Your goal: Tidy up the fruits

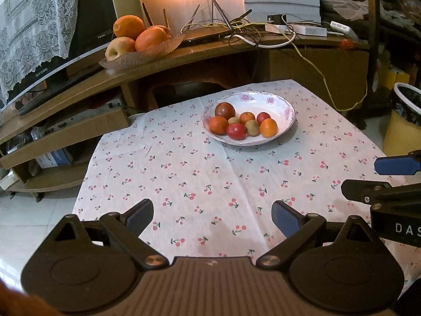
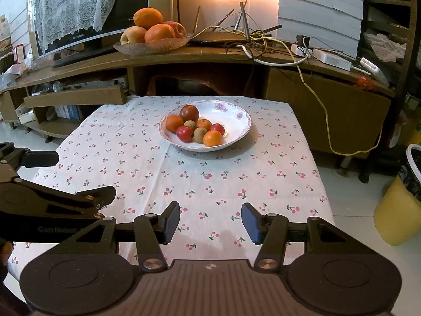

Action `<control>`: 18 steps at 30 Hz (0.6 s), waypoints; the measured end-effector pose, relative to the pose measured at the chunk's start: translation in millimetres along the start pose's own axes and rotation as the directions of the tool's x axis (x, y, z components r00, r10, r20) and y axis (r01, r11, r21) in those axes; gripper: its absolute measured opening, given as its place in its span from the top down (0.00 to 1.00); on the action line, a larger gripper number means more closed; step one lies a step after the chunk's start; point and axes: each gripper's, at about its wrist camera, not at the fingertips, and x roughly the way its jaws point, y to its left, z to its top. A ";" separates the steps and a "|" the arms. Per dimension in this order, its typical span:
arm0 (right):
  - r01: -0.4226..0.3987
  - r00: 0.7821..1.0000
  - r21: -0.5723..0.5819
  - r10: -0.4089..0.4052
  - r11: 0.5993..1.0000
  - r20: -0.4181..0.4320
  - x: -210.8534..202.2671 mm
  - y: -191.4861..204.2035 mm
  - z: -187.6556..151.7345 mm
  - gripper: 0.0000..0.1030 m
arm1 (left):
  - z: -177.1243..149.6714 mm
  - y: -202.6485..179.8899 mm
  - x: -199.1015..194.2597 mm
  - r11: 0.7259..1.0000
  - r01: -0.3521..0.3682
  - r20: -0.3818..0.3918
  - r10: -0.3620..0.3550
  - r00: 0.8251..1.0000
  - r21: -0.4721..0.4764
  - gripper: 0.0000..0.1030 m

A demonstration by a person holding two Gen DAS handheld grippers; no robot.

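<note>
fruits (image 2: 200,129), small, round and glossy, heaped in a scalloped white china bowl (image 2: 236,121) on a creased cherry-print cloth (image 2: 210,184); left gripper (image 1: 212,218) wide and empty; right gripper (image 2: 210,222) parted, empty

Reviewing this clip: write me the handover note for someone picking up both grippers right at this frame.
Left gripper: open, empty, above the near part of the cherry-print tablecloth.
Right gripper: open, empty, beside the left one, also short of the fruit.
Fruit: all eight small pieces sit together in the white floral plate at the far side of the table: a dark red one, three orange, two red, two brown kiwi-like.
Separate glass dish of large fruit is on the wooden shelf behind.
Done: nothing picked or sorted.
Left: reach the plate and organise the fruit.
</note>
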 end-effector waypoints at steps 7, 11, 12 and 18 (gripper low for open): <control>0.000 1.000 -0.011 0.000 1.000 -0.010 -1.3 2.6 -3.8 0.49 | -4.1 -4.8 -3.3 1.000 -0.001 -0.002 0.001 1.000 0.012 0.01; -0.004 1.000 -0.007 0.003 1.000 -0.015 -2.3 3.7 -5.4 0.49 | -5.1 -4.2 -4.7 1.000 0.000 -0.003 0.000 1.000 0.011 0.01; -0.004 1.000 -0.007 0.004 1.000 -0.016 -2.4 4.4 -5.8 0.49 | -5.2 -4.2 -4.8 1.000 -0.002 -0.003 0.002 1.000 0.012 0.01; -0.002 1.000 -0.009 0.002 1.000 -0.018 -3.6 6.8 -7.4 0.49 | -7.4 -3.2 -5.5 1.000 0.002 -0.015 -0.002 1.000 0.002 0.01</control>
